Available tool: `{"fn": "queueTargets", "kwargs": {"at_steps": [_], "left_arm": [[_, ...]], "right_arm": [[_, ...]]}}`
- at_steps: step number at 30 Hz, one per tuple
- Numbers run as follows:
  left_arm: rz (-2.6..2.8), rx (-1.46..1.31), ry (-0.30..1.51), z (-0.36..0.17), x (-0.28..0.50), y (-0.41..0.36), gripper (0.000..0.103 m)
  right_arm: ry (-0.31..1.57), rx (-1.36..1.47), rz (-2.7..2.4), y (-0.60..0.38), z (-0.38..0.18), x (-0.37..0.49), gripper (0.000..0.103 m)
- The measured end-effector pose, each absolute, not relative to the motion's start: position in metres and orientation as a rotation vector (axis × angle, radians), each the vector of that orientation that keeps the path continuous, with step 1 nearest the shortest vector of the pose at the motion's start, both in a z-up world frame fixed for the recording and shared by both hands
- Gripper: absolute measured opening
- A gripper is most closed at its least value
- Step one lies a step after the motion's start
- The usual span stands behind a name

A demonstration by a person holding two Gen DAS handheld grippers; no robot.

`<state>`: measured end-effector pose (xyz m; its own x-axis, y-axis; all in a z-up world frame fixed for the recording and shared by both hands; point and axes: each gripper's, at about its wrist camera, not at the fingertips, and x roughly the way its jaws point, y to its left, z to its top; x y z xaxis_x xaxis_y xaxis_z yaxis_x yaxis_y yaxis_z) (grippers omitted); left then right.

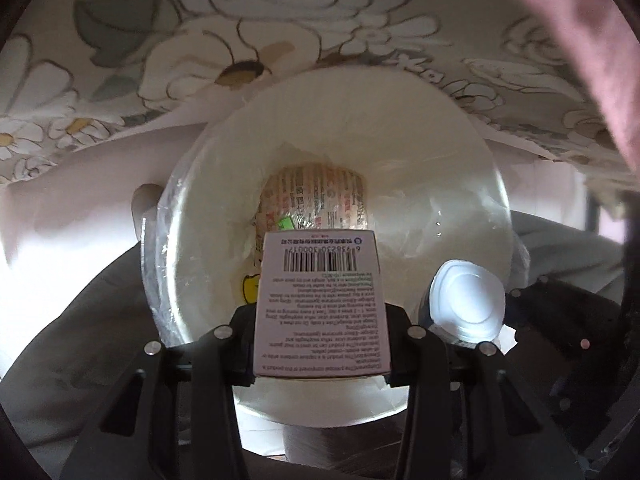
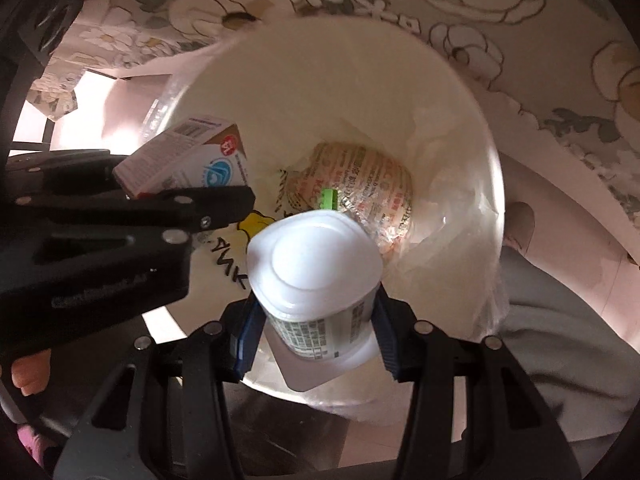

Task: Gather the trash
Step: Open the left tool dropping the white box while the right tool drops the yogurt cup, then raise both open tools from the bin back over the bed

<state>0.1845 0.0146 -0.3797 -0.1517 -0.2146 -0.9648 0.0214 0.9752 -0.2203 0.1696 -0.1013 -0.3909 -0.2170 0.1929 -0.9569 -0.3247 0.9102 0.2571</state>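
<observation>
A small printed carton, barcode and fine print facing the camera, is pinched between the fingers of the left gripper, and it is held over the mouth of a white waste bin lined with clear plastic. The carton's lower end is cut off behind the black finger bases, and its print is too small to be read.

In the right wrist view a white plastic cup is clamped, bottom toward the camera, by the right gripper between blue-edged pads; its label text cannot be made out, and a white flap at its near end is partly hidden by the fingers. The cup is likewise held above the bin, just right of the carton.

At the bottom of the bin a crumpled printed wrapper with a green tab is seen, partly covered by the cup. Yellow and black markings on the bin's inner wall are half hidden by the left gripper's black finger.

A floral cloth fills the far side. A pink blurred shape at the right edge cannot be identified.
</observation>
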Motion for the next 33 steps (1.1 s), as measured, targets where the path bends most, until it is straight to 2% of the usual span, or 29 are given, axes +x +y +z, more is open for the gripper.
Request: {"fn": "queueTargets", "kwargs": {"at_steps": [9, 13, 33], "left_arm": [[-0.198, -0.170, 1.752, -0.395, 0.188, 0.015, 0.045], [-0.183, -0.182, 1.754, -0.396, 0.188, 0.018, 0.050], [-0.172, -0.139, 1.734, -0.378, 0.167, 0.014, 0.052]], "right_arm": [[1.774, -0.091, 0.492, -0.098, -0.413, 0.174, 0.052], [1.779, -0.107, 0.479, -0.097, -0.416, 0.175, 0.055], [1.716, -0.162, 0.471, -0.103, -0.391, 0.164, 0.056]]}}
